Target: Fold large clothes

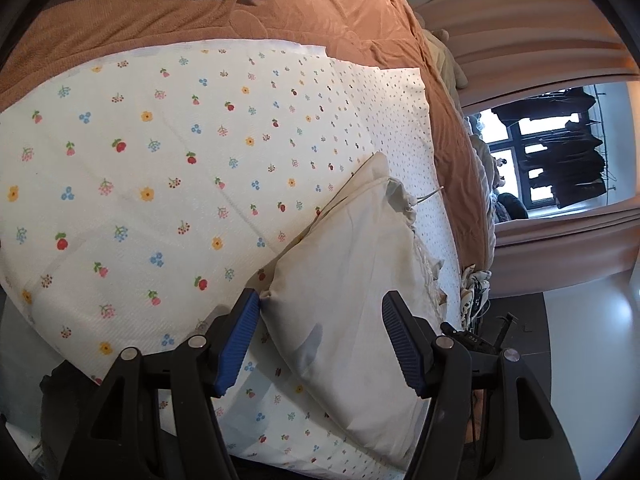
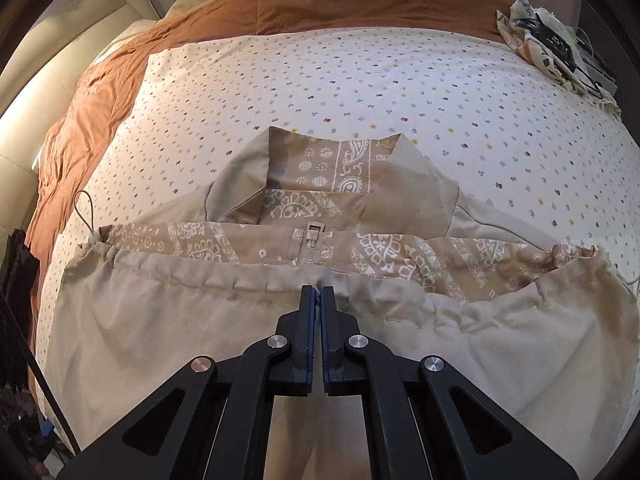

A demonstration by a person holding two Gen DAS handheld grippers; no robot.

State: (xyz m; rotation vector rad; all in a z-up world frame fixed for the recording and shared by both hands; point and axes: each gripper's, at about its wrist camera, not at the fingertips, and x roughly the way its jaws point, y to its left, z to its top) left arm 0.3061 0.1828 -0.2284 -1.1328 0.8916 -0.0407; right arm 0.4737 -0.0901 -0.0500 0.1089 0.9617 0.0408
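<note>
— Right tool [image 2: 318, 292] is pinching shut on the gathered hem of the beige jacket [image 2: 200, 340], right at the zip line, isn't it?

— Yes, and the left tool [image 1: 320, 312] is standing wide, its blue pads either side of a pale fold of the same jacket [image 1: 352, 280], not gripping anything

— How far along would you say?

— Partway, I'm judging: the hem is lying doubled up toward the collar [image 2: 328, 168], so one fold is looking made or nearly so, while the sleeves and a final halving are looking undone

— And the garment itself?

— It's lying on the flowered sheet [image 2: 360, 80] over the bed's rust-brown cover [image 2: 280, 4], paisley lining [image 2: 200, 240] showing along the turned edge, a drawcord loop [image 2: 86, 212] trailing off one corner, cloth wrinkling softly
</note>
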